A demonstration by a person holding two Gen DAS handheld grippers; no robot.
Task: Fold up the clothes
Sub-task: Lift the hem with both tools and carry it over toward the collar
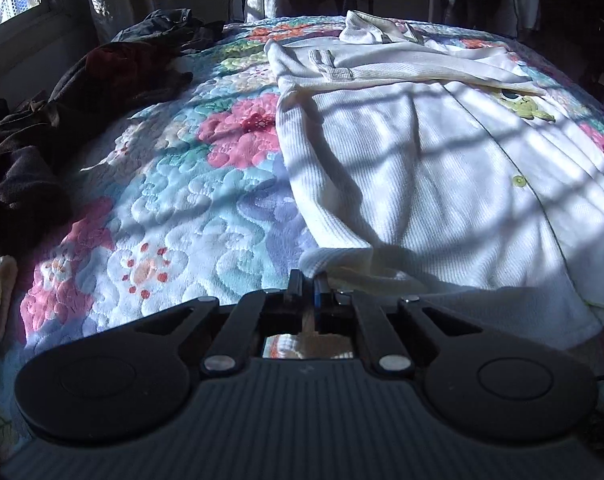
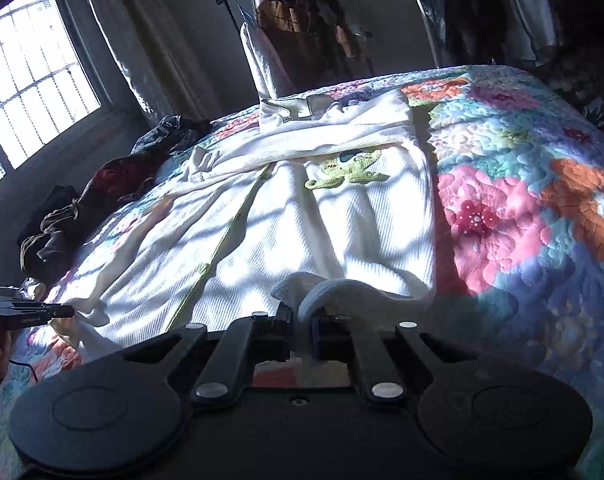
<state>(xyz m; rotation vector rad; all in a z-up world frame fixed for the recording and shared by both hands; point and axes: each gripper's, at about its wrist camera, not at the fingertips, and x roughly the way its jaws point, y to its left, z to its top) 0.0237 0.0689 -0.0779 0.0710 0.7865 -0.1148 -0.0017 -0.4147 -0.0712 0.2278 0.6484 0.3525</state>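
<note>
Right claw (image 2: 302,312) pinched tight on the white cardigan's (image 2: 302,216) near hem, fabric bunched between its fingers. Ahead lies the green frog patch (image 2: 348,172); floral quilt (image 2: 522,208) spreads right; left claw (image 2: 68,312) far left.

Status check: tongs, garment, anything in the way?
Both tongs, left and right, shut on white garment hem. Dark clothes pile off to side, clear.

Home bedroom, floral quilt (image 2: 502,208) on bed, barred window (image 2: 34,76) w/ curtains (image 2: 150,52), clothes rack (image 2: 302,12)
</note>
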